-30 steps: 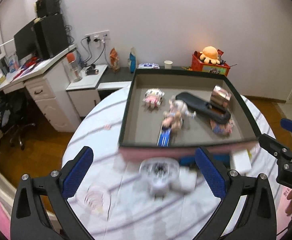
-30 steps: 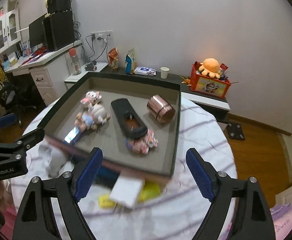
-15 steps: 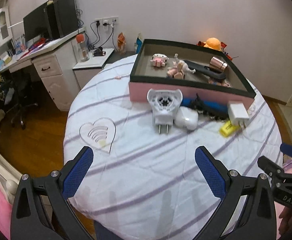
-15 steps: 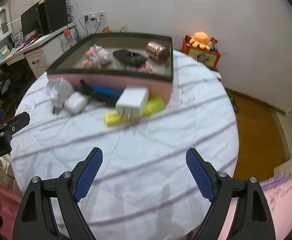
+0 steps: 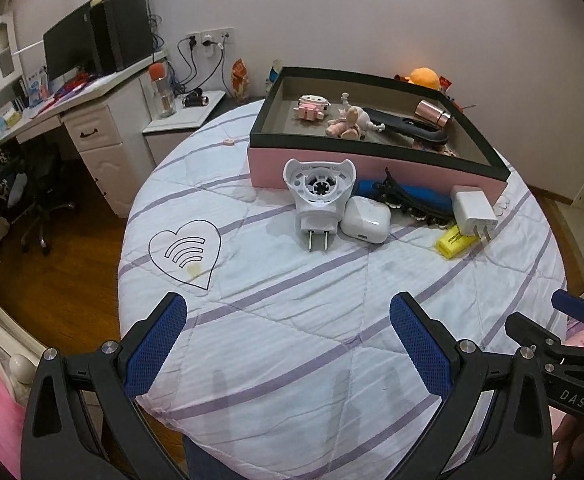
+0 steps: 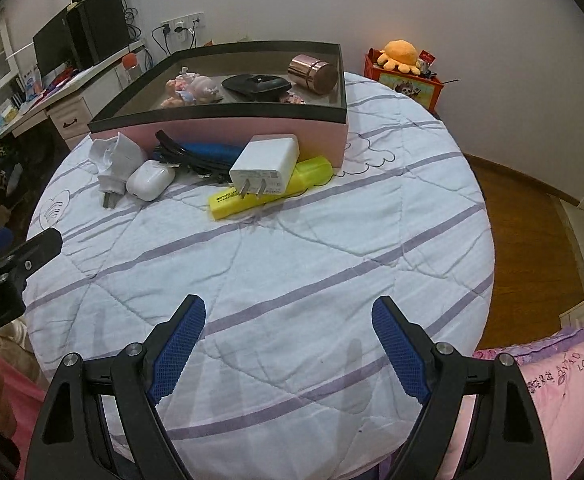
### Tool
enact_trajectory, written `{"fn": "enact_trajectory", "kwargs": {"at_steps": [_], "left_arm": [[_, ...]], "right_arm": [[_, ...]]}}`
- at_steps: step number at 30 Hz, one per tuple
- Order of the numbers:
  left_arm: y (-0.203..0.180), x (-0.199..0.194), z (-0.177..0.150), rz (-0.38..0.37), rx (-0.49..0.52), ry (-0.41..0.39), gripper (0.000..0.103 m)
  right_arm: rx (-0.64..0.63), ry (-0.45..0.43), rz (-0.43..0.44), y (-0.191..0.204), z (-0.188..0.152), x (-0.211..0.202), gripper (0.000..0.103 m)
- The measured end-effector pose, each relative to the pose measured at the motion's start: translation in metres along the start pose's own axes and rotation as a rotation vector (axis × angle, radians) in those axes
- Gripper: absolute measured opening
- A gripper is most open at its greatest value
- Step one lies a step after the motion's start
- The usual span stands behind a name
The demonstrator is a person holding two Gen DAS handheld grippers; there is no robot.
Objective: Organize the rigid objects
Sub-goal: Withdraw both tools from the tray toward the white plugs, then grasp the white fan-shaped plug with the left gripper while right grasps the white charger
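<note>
With both my left gripper and right gripper spread and empty, figurines already lie inside the pink box, while chargers, earbud case and highlighter wait just before it.

Looked soft and stitched: white cloth cover with purple stripes. Shone like pink metal: round tin in the box, at twelve o'clock. Gleamed smooth and glossy: white plastic earbud case. Seemed hard and matt: white charger. Felt bumpy by the look: blue rubber pads. Glowed brown and polished: wood floor.
</note>
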State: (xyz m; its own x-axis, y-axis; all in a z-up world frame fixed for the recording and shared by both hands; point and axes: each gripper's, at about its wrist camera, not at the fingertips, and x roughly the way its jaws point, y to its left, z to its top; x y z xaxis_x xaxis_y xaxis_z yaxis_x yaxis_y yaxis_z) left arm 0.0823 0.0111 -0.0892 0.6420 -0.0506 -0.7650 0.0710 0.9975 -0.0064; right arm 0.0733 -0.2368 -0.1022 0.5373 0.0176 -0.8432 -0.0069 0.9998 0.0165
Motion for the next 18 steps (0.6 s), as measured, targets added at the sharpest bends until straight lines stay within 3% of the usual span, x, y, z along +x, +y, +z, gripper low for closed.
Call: {"fn": "enact_trajectory", "kwargs": {"at_steps": [18], "left_arm": [[0.009, 0.018, 0.023, 0.003, -0.009, 0.006, 0.103]], "right_arm": [[-0.009, -0.004, -0.021, 0.002, 0.021, 0.005, 0.087]]}}
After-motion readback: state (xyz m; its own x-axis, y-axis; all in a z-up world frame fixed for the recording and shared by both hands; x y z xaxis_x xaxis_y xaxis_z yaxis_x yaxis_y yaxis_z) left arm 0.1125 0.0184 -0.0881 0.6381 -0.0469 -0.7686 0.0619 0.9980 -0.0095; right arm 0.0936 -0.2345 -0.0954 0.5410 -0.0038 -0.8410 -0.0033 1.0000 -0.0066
